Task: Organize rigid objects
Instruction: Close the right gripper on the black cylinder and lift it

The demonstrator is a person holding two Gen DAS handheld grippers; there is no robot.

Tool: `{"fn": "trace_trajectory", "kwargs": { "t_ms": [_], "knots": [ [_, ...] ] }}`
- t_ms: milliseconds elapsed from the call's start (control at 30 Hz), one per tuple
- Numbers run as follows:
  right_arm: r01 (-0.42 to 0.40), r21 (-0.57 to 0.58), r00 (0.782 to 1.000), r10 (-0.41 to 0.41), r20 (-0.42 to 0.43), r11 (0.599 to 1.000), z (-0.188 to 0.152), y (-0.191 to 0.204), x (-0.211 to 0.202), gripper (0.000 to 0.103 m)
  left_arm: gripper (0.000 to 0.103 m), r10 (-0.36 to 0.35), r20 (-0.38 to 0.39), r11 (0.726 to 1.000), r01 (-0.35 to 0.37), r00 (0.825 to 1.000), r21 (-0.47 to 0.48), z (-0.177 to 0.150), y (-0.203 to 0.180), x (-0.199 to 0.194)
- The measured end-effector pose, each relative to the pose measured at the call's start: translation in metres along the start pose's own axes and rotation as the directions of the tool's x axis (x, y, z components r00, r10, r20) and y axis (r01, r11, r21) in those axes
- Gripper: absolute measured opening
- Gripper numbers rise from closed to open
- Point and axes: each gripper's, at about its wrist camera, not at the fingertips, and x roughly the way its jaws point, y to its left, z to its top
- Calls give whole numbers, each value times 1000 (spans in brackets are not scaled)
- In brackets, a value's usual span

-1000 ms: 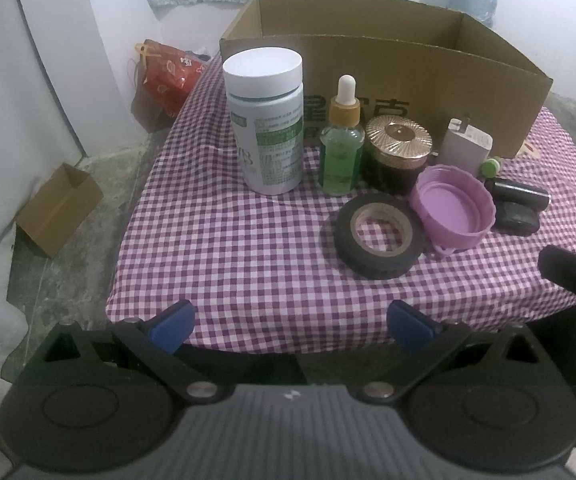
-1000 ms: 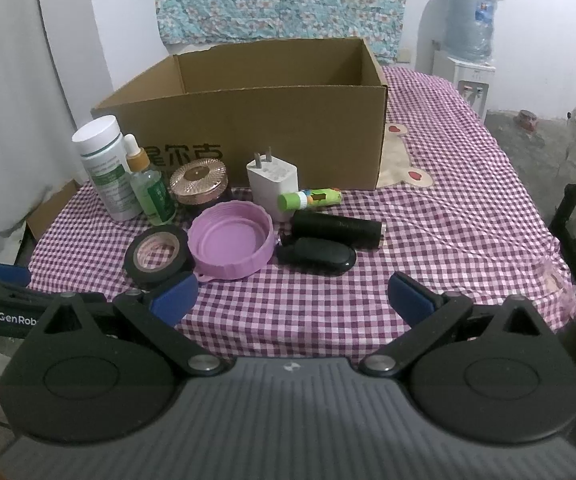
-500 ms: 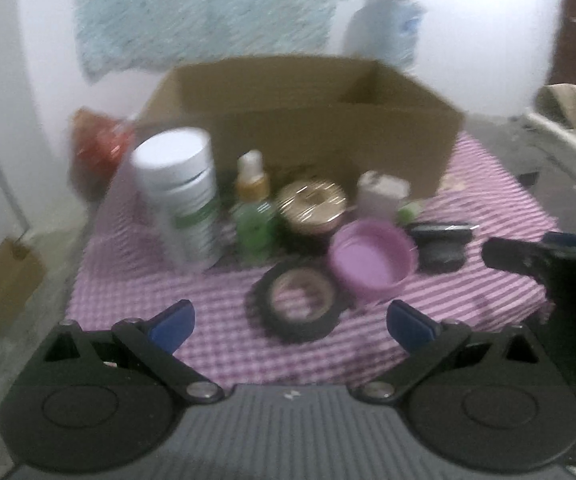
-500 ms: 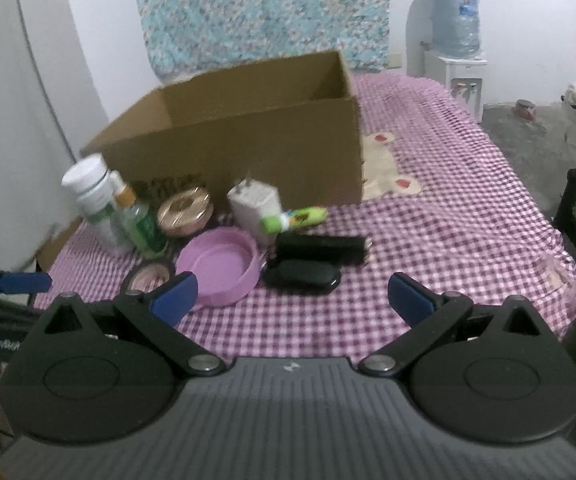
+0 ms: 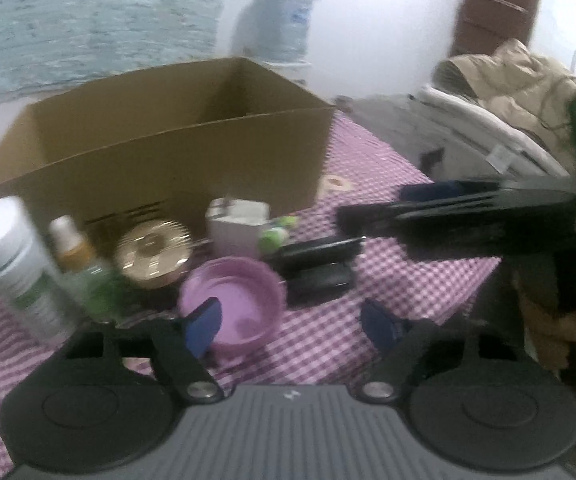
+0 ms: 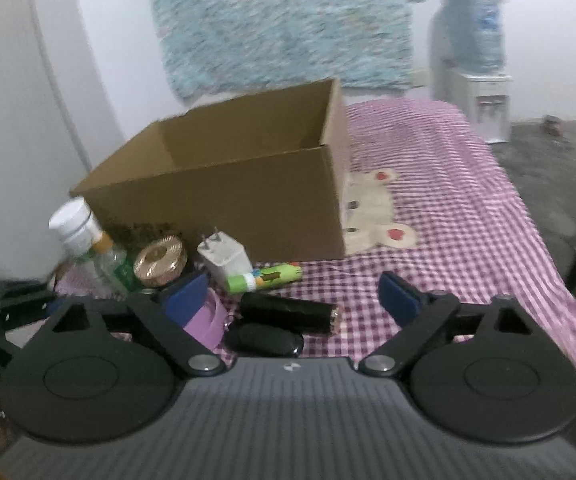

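The desk (image 6: 468, 216), under a purple checked cloth, carries an open cardboard box (image 6: 224, 184), the landmark here; nothing shows inside it.

All the small things stand in a row just in front of the box's near wall. At the left end of that wall stands a white bottle (image 5: 16, 264), with a green dropper bottle (image 5: 84, 268) beside it. Next along are a gold-lidded jar (image 6: 160, 262) and a white charger plug (image 6: 224, 260). A purple lid (image 5: 232, 300) lies a little further out from the box, beside a black cylinder (image 6: 288, 312) and a black oval case (image 6: 264, 340). A green tube (image 6: 266, 277) lies nearest the box's right corner.

The left gripper (image 5: 292, 320) hovers over the purple lid, jaws closing, nothing pressed between them. The right gripper (image 6: 292, 300) hangs over the black cylinder, jaws likewise closing around empty air.
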Motion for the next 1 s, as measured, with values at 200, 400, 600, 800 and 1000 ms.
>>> {"fn": "trace_trajectory", "kwargs": {
  "t_ms": [200, 400, 600, 800, 1000],
  "knots": [
    [-114, -121, 989, 101, -110, 986, 10, -6, 30, 58, 56, -56, -49, 997, 59, 997, 50, 9, -17, 25],
    [-202, -164, 957, 160, -242, 965, 17, -12, 50, 52, 44, -80, -96, 994, 87, 992, 66, 13, -25, 42],
    [-225, -122, 926, 173, -334, 967, 16, -29, 66, 39, 44, -94, -108, 991, 103, 990, 80, 15, -32, 51],
    [-205, 48, 921, 209, -329, 978, 6, -50, 51, 26, 44, -122, -138, 989, 131, 983, 62, 17, -33, 59],
    [-127, 256, 926, 207, -316, 958, -11, -72, 27, 21, 44, -164, -152, 983, 174, 975, 59, 21, -39, 58]
  ]
}}
